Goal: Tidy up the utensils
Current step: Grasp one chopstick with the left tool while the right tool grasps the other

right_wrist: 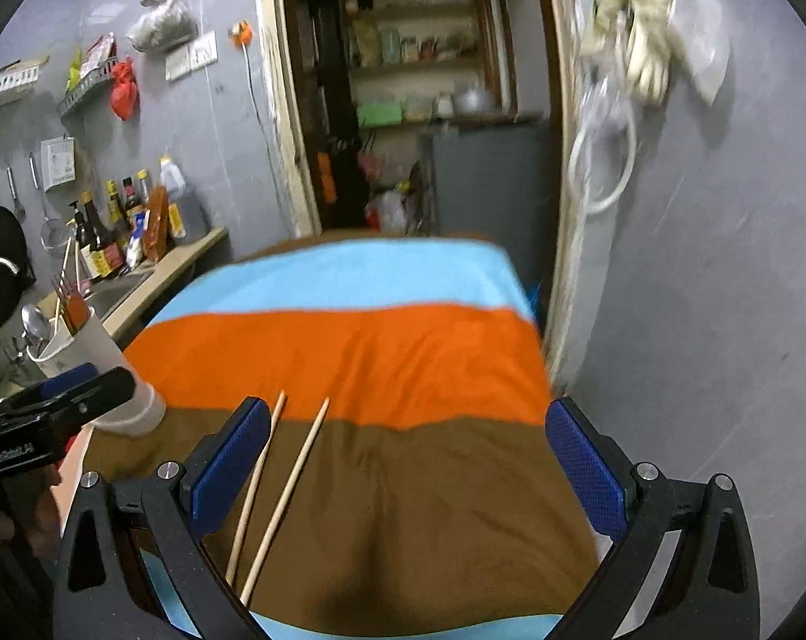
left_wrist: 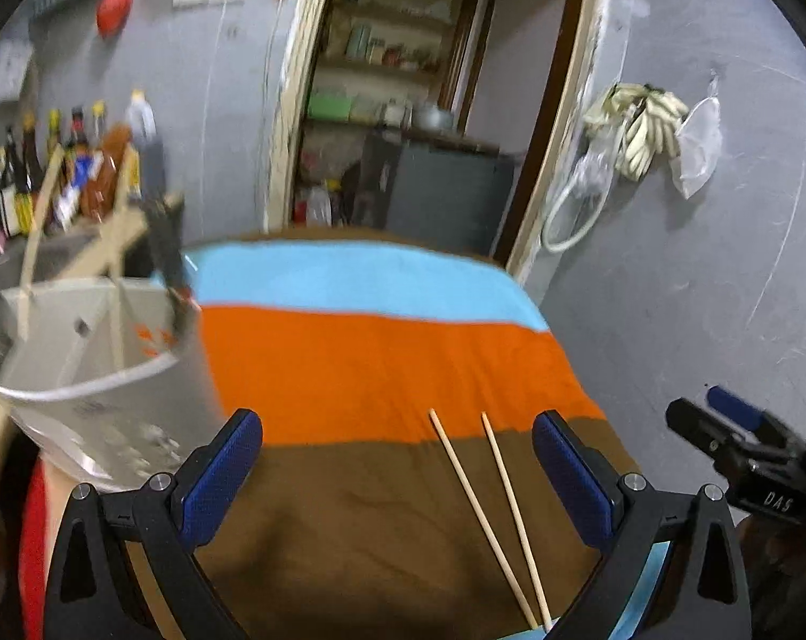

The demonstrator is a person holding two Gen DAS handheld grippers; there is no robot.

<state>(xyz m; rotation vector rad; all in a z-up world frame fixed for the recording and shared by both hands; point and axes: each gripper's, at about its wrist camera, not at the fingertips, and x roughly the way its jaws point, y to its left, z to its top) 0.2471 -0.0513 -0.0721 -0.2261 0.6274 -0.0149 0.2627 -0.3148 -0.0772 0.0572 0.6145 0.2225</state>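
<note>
Two wooden chopsticks (left_wrist: 488, 501) lie side by side on the brown band of a striped cloth (left_wrist: 381, 362), between my left gripper's blue pads and nearer the right one. My left gripper (left_wrist: 397, 453) is open and empty above the cloth. A white utensil holder (left_wrist: 99, 400) with chopsticks, a spoon and a dark-handled tool stands at the left. In the right wrist view the chopsticks (right_wrist: 277, 485) lie by the left pad of my right gripper (right_wrist: 408, 442), which is open and empty. The holder (right_wrist: 104, 368) stands at the cloth's left edge.
The cloth-covered table (right_wrist: 349, 277) ends at an open doorway (right_wrist: 413, 106) with shelves and a grey cabinet. A counter with sauce bottles (right_wrist: 120, 224) and a sink is at the left. A grey wall with hanging gloves (right_wrist: 643, 48) is at the right.
</note>
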